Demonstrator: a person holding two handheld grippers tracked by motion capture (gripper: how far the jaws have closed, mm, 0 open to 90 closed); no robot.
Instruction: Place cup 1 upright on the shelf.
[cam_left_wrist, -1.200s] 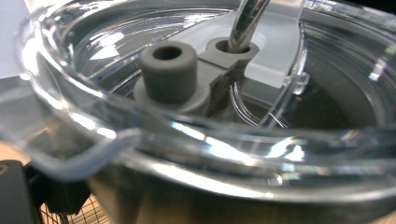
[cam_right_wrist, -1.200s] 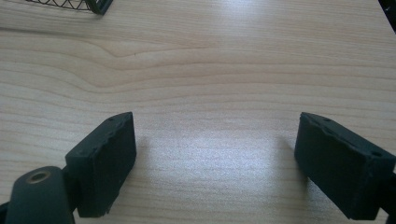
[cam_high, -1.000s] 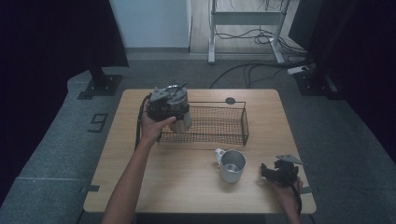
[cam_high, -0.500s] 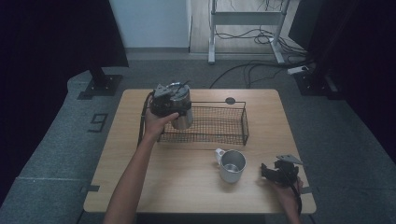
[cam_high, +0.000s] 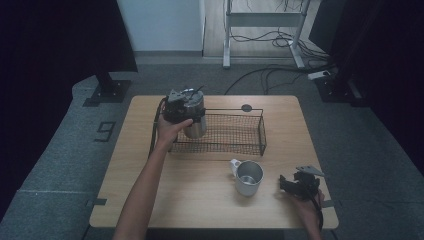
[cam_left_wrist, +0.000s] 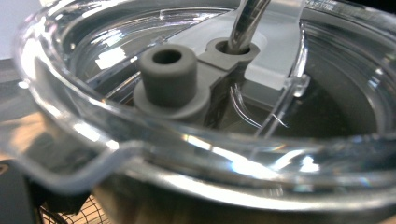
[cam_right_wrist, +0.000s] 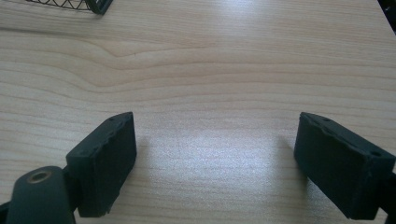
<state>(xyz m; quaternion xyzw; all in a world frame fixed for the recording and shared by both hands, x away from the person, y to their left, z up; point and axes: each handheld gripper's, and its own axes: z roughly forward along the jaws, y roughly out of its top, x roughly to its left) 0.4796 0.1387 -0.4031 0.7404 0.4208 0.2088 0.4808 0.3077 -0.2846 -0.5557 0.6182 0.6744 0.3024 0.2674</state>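
At the basket's left end, near the desk's far edge, the left gripper grips a lidded steel tumbler. Near the front right corner, the right gripper rests, jaws wide, beside a steel mug.

You can read one mark: a large dark numeral "9" on the grey carpeted floor, left of the light wooden table. Nothing on the table carries any lettering you can make out.
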